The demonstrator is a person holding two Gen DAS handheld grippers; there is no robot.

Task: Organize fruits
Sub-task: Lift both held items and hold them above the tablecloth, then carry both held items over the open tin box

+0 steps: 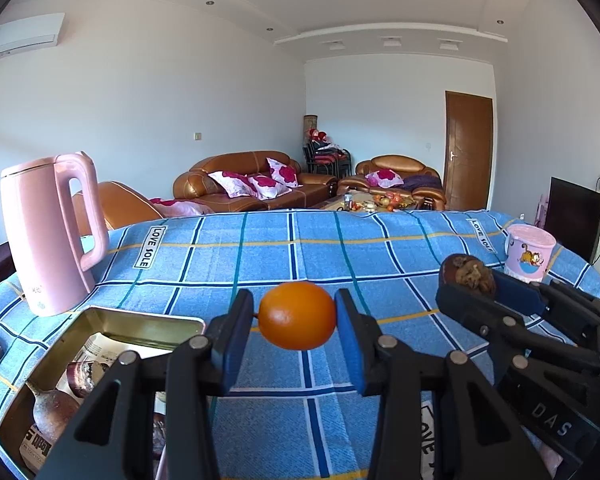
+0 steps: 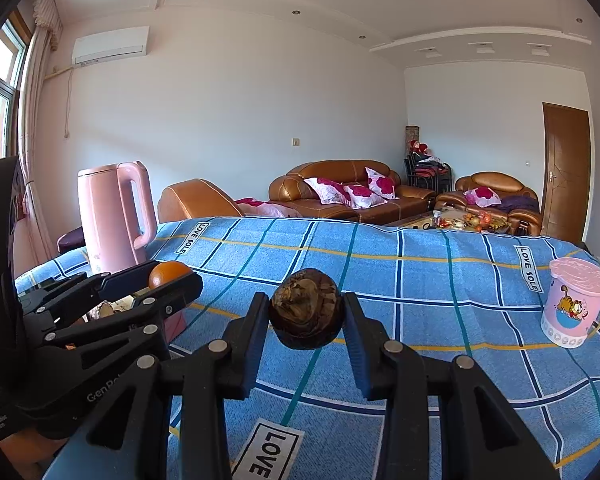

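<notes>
Left wrist view: my left gripper [image 1: 296,316] is clamped on an orange [image 1: 297,315], its blue pads pressing both sides and carrying the fruit clear above the blue checked tablecloth [image 1: 260,256]. Just below and left of my fingers sits an open metal tin [image 1: 140,322] on the cloth. It is lined with printed paper and holds a few dark brownish-purple fruits; my own linkage hides part of it, so I cannot count them. Behind the tin stands a pink electric kettle [image 1: 52,236], lid shut. To my right, my right gripper [image 1: 466,280] reaches in with a dark brown, wrinkled fruit [image 1: 468,272] in its tip, and beyond it a pink cartoon cup [image 1: 530,252] stands near the table's far right edge.

Right wrist view: my right gripper [image 2: 306,316] is closed on that brown wrinkled fruit [image 2: 306,314], lifted off the tablecloth [image 2: 420,280] between the two pads. My left gripper [image 2: 168,278] shows at left with the orange [image 2: 168,272] at its tip, in front of the kettle [image 2: 112,216]. The pink cup [image 2: 574,304] stands well apart at right, covered by a pink lid, contents hidden.
</notes>
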